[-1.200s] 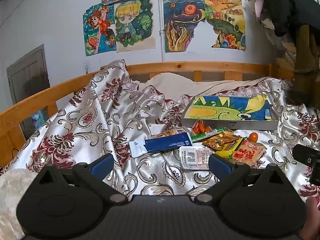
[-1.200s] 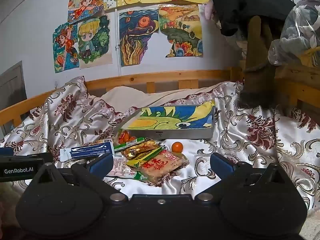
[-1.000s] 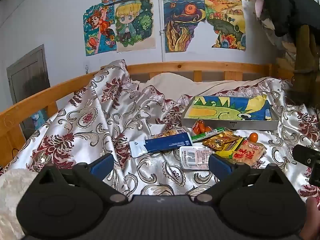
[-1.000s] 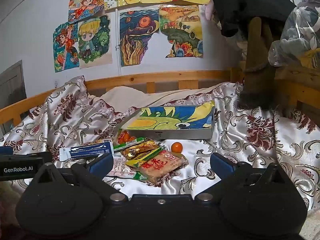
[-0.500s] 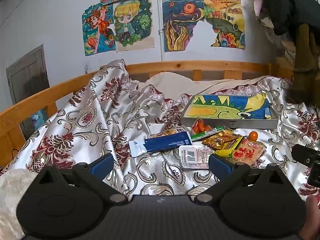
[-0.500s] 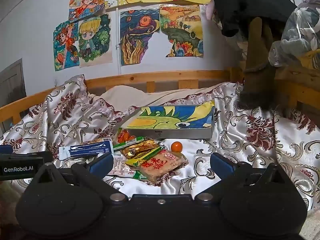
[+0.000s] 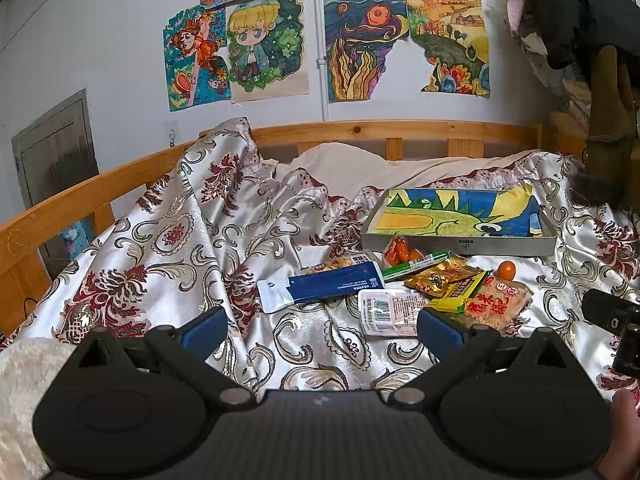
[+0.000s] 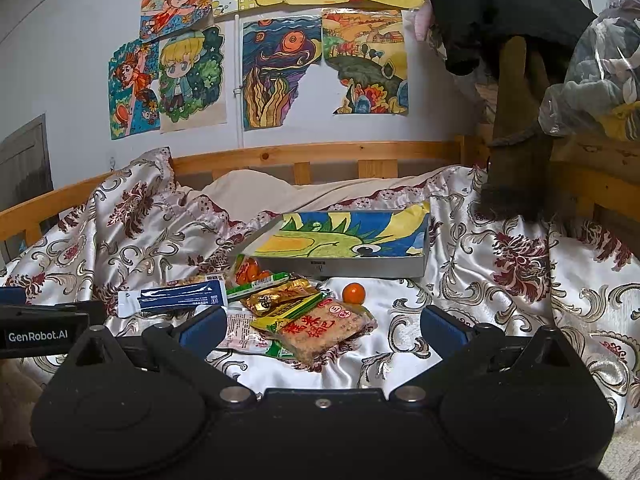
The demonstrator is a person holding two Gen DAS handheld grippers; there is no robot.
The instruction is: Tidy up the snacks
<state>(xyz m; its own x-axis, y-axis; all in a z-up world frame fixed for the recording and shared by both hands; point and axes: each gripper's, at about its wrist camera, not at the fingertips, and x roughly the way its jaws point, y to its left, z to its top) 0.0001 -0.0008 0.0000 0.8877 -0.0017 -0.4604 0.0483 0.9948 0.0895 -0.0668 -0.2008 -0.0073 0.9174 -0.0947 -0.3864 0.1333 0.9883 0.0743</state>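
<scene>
Your shallow grey box [image 7: 460,246] sits on the patterned bedspread [image 7: 192,240] toward the far side, its inside lined with a green-and-yellow dragon drawing; you have no snacks in it that show. The snacks lie in a loose heap just in front of its near wall.

Your long blue-and-white packet [image 7: 320,286] lies flat, its long axis running left to right with the white end pointing left. The green stick pack [image 8: 258,285] runs the same way, tilted up to the right. The clear rice-cracker pack with red characters [image 8: 326,330] lies angled, nearest your right gripper [image 8: 320,326]. A gold foil pouch [image 8: 280,296] overlaps a yellow-green wrapper [image 8: 288,312], a barcoded white pack [image 7: 390,312] lies just beside your left gripper [image 7: 320,326], and a small orange fruit [image 8: 354,293] sits apart near the box. The red-orange bag [image 8: 248,270] touching the box may hold small sausages; it is too small to tell.

Both grippers hover above the bedspread with jaws spread wide, grasping nothing. A raised fold of bedspread stands left of the heap.
</scene>
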